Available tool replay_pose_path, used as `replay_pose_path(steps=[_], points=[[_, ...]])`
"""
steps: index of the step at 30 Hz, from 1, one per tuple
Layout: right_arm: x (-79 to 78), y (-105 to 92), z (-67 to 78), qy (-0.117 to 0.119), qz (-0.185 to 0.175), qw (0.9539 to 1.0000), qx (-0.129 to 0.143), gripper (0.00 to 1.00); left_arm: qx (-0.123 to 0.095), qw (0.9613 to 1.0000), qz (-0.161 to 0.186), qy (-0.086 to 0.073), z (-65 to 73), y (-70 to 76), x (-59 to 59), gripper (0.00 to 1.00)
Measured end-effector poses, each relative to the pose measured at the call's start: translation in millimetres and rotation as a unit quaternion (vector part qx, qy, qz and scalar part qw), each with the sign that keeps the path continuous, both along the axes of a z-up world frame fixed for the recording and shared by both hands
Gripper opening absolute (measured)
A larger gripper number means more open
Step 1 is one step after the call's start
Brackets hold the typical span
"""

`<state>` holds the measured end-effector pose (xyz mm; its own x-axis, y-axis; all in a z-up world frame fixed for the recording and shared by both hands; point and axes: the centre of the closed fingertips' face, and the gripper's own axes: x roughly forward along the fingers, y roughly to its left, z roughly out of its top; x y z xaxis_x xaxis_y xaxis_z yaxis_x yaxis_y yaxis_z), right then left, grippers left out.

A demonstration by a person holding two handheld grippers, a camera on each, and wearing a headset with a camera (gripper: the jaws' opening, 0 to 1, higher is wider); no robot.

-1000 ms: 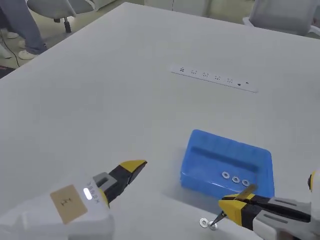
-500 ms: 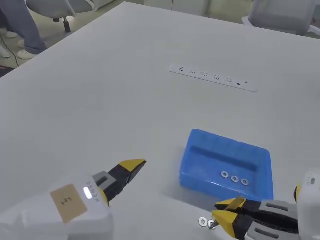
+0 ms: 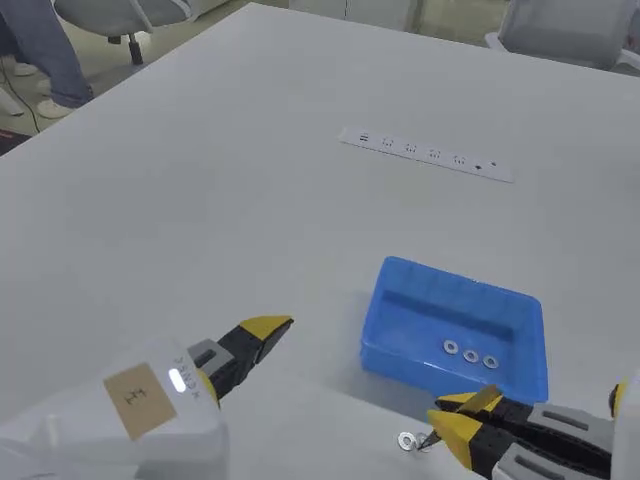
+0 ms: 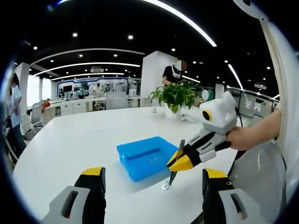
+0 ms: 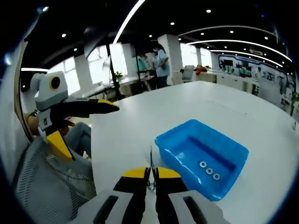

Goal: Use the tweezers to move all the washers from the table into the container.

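The right gripper (image 5: 151, 173) has its yellow-tipped jaws pressed together on the tweezers (image 5: 151, 158), which stick out as a thin line between them in its own view. In the head view this gripper sits at the lower right, and the tweezers slant down from it to the tabletop (image 3: 250, 200). Their tip meets a lone washer (image 3: 407, 441) lying flat just in front of the container (image 3: 410, 362). Whether the tip pinches the washer or merely touches it cannot be told (the tip is too small to read in any view). The left gripper view shows the same meeting from the side, with the tweezers' point down on the washer beside the container's near corner.

The container is a shallow blue tray on the tabletop, just beyond the right gripper. Three washers (image 3: 470, 352) lie in a short row on its floor, toward the near wall.

The left gripper (image 4: 154, 171) has its jaws spread wide with nothing between them. In the head view it hangs at the lower left, well apart from the container and pointing toward it.

Farther back on the white tabletop lies a white power strip (image 3: 425, 155). Office chairs (image 3: 120, 15) stand past the far edge, and a potted plant (image 4: 175, 95) shows in the left gripper view.
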<state>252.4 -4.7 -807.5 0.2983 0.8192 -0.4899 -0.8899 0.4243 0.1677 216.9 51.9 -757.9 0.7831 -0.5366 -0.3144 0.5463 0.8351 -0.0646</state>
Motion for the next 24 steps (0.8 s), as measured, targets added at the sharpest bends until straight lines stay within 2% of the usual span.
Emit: replay_pose_path(steps=[6,15,24], points=[[11.5,-6.5,20.0,0.020,-0.033,0.9984,0.042,0.02,0.001,1.0000,-0.001,0.000,-0.4,-0.1,-0.3,0.86],[25.4,-7.5,44.4,0.012,-0.050,0.9958,0.075,0.02,0.001,1.0000,-0.001,0.001,-0.8,-0.3,-0.3,0.86],[35.1,-0.6,55.1,0.007,-0.051,0.9945,0.091,0.02,0.004,1.0000,-0.001,0.004,-2.1,0.1,-0.4,0.86]])
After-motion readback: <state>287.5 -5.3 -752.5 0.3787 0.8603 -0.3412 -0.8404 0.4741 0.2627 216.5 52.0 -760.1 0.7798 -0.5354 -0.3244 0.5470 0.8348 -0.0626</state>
